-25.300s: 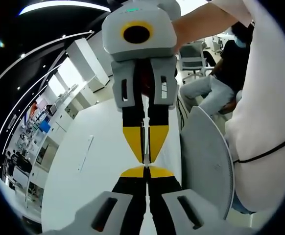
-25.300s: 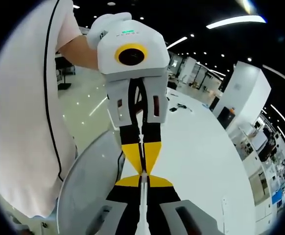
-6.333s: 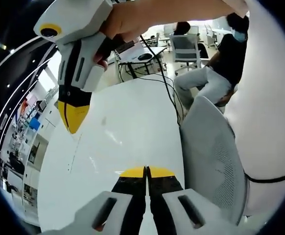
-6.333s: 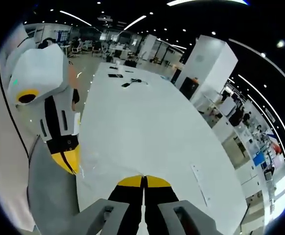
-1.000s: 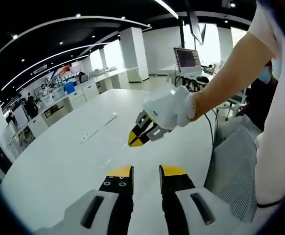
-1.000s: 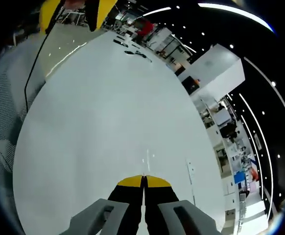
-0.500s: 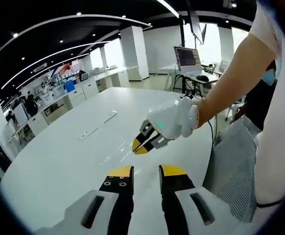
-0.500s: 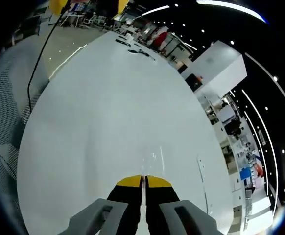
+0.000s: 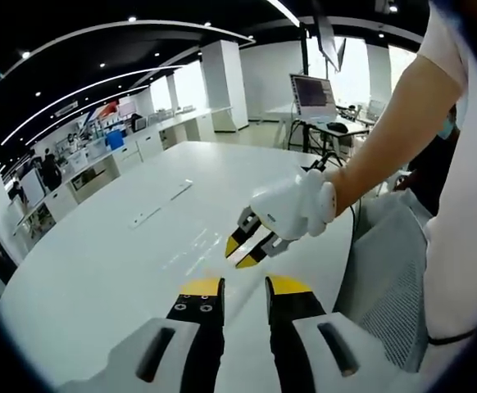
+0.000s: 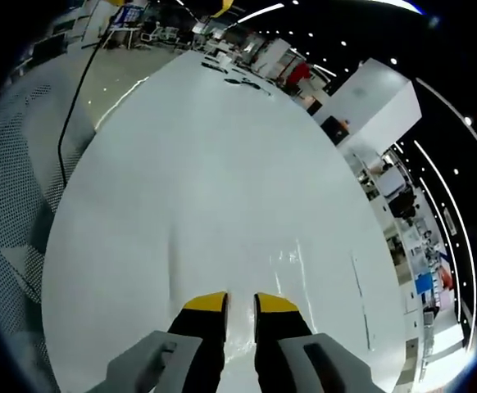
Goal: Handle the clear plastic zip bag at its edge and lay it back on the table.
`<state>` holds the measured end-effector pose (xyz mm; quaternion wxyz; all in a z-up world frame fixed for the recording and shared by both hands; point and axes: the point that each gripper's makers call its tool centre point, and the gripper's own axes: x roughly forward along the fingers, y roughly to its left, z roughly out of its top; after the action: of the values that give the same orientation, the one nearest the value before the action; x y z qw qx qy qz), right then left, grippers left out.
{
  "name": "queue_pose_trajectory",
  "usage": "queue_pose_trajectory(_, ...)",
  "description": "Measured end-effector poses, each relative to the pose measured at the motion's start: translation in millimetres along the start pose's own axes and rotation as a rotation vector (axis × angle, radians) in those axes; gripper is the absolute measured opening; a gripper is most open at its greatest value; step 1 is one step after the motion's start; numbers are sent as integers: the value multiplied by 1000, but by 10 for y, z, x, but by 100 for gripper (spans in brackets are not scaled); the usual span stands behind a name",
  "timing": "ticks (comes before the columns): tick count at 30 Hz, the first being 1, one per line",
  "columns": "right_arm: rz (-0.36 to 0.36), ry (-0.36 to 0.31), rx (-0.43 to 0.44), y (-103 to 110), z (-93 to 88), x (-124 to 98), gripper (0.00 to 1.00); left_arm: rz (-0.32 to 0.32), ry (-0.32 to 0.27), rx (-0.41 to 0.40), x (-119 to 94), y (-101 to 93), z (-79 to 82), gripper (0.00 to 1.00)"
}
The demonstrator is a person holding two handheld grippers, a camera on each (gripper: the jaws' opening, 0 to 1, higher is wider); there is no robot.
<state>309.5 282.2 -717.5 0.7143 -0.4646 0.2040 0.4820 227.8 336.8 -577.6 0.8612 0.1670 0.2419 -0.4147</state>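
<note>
The clear plastic zip bag (image 10: 240, 260) lies flat on the white table (image 10: 197, 147), just ahead of my right gripper (image 10: 240, 304). Only faint edges and glints mark it. The right gripper's jaws stand open a little above the bag, with nothing between them. In the left gripper view the right gripper (image 9: 243, 251) hangs low over the table, held by a hand in a white glove, its yellow tips apart. The bag (image 9: 196, 252) shows there as a faint sheen on the table. My left gripper (image 9: 246, 286) is open and holds nothing, close behind the right one.
A grey mesh chair (image 9: 386, 270) stands at the table's near edge, also in the right gripper view as the chair (image 10: 17, 164). A long white strip (image 9: 161, 205) lies on the table. A black cable (image 10: 74, 106) runs down the floor beside the table. Small items (image 10: 238, 78) sit at its far end.
My right gripper has opened and let go of the bag's edge, having sunk closer to the table. The left gripper has stayed open.
</note>
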Motion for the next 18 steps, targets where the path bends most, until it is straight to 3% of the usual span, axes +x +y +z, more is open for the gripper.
queue_pose_trajectory(18,47,25,36,159,-78,15,17,-3,17,-12,-16,-42,-132,17)
